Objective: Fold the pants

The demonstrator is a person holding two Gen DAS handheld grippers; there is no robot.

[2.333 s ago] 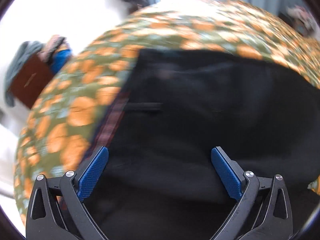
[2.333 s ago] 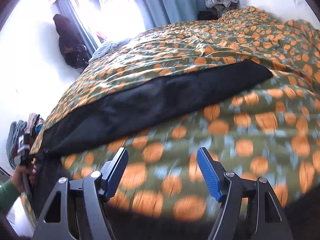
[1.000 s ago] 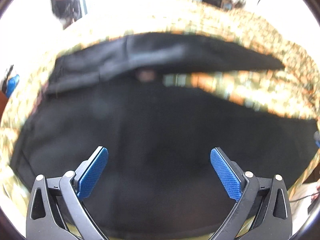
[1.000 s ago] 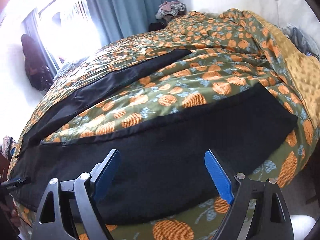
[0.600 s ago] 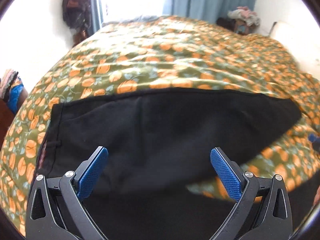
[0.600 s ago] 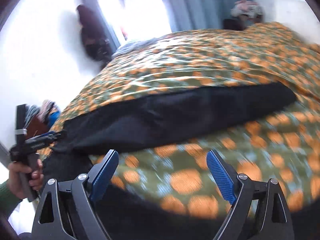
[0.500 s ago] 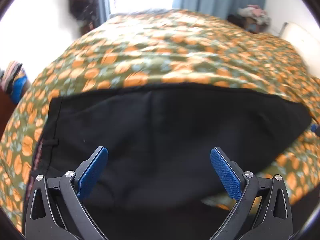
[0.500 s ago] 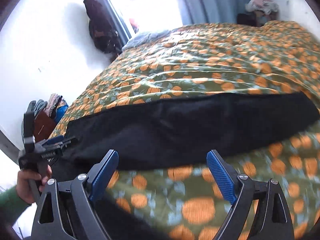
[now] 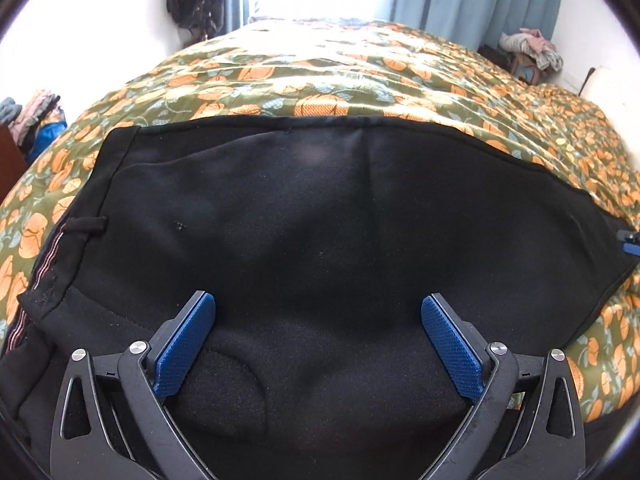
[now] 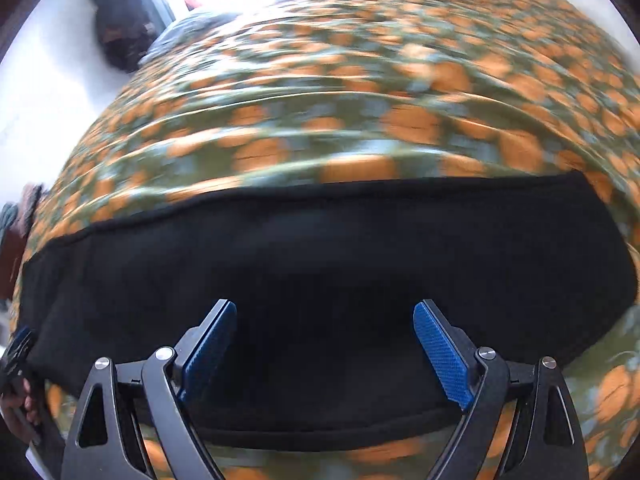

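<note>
1. Waistband end, at 9 o'clock in the left wrist view: the waistband (image 9: 60, 248) with its belt loop (image 9: 86, 224) lies slightly rumpled by the near edge of the bed; a grab here that catches only the top layer would, I judge, peel the two legs apart and spoil the fold

2. The left gripper (image 9: 320, 344) hangs over the seat of the black pants (image 9: 320, 220) with its jaws wide and nothing between the blue pads; a raised bump of cloth sits at 7 o'clock by the left pad, and closing there could pinch a ridge instead of an edge

3. The pants lie lengthwise on the pumpkin-print quilt (image 9: 320, 80), legs stacked, cuffs toward 3 o'clock; the glossy quilt looks slippery, so a drag may slide the whole garment or bunch the cover

4. The right gripper (image 10: 324, 344), also spread wide and empty, hovers over the leg portion; this view is smeared, so its aim may be off and it could close on the quilt

5. The cuff end (image 10: 592, 216) at 3 o'clock sits near the bed edge and might slip over
</note>
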